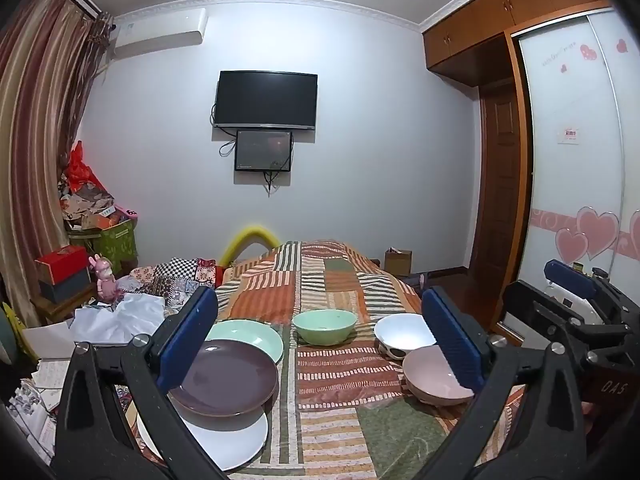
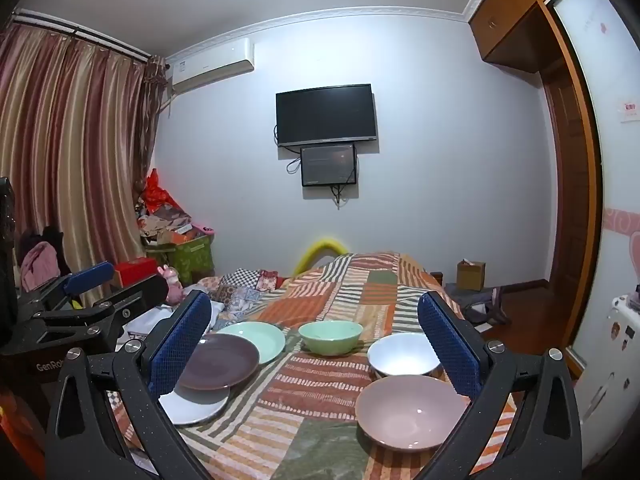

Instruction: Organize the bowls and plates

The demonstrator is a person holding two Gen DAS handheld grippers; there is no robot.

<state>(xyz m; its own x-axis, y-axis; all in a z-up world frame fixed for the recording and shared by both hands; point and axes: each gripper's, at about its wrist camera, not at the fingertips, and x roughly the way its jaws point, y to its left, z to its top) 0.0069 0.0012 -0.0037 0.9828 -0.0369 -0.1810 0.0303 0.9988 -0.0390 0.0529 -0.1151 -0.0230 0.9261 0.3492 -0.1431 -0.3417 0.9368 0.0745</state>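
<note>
Hovering over a bed [image 1: 320,280] covered in a striped patchwork quilt, two hand-held grippers face a spread of dishes, each with its blue-padded jaws spread wide apart and nothing between them. The left hand-held gripper [image 1: 320,344] looks along the bed; the right hand-held gripper [image 2: 316,344] sits beside it at 3 o'clock. Seen from the left wrist, three plates overlap at 8 o'clock: a white plate [image 1: 236,444] nearest, a dark purple plate [image 1: 228,380] resting on it, and a pale green plate [image 1: 252,338] farthest, partly under the purple one. A green bowl [image 1: 324,326] stands alone at 12 o'clock, apart from the others. At 3 o'clock a white bowl [image 1: 402,334] sits just behind a pink bowl [image 1: 432,376]; the two look close or touching, though I cannot tell which. On the far wall hangs a dark television [image 1: 266,100] with a smaller screen [image 1: 263,151] below it. Striped curtains [image 2: 68,152] hang at 9 o'clock, and a wooden wardrobe [image 1: 516,128] stands at 3 o'clock.
</note>
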